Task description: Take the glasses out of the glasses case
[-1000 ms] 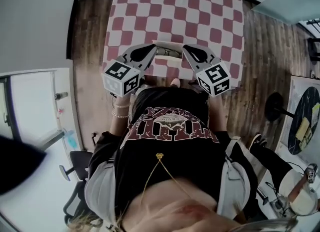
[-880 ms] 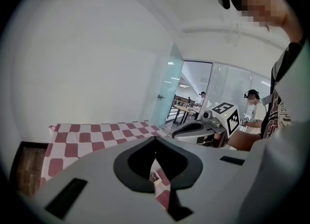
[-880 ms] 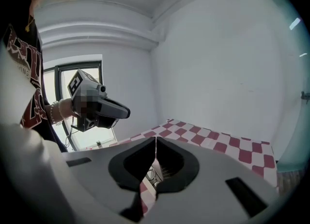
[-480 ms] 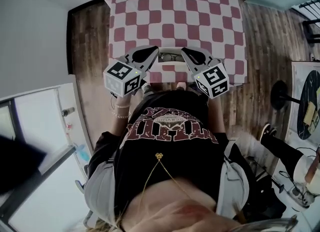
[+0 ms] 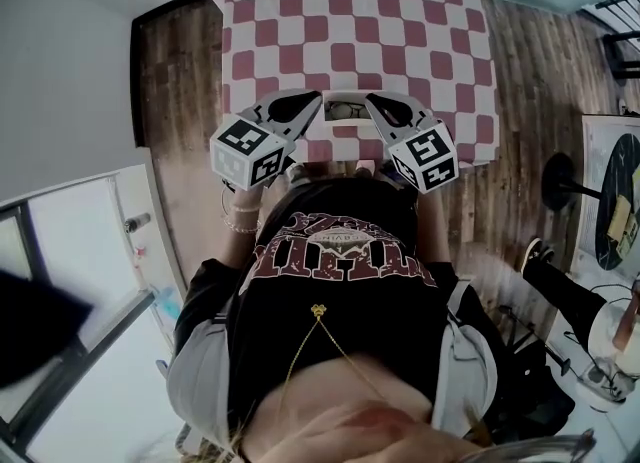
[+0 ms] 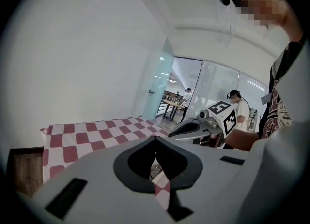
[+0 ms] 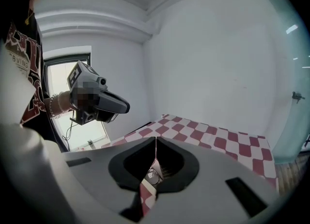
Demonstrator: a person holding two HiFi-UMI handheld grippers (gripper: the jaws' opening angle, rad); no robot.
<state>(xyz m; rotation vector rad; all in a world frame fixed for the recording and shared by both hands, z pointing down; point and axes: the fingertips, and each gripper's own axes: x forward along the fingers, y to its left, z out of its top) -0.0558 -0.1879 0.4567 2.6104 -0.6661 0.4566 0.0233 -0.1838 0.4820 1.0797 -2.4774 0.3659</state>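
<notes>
The checkered counter (image 5: pixel 400 31) lies wide and bare beyond the tools, with wooden floor (image 5: pixel 180 101) along both sides and its near edge close against the person. The glasses (image 5: pixel 345 108) sit near that edge in what looks like a pale open case (image 5: pixel 345 97), between the two tools. The left gripper (image 5: pixel 318 99) and right gripper (image 5: pixel 368 99) each have their jaws pressed together, pinching nothing, tips just beside the glasses.
</notes>
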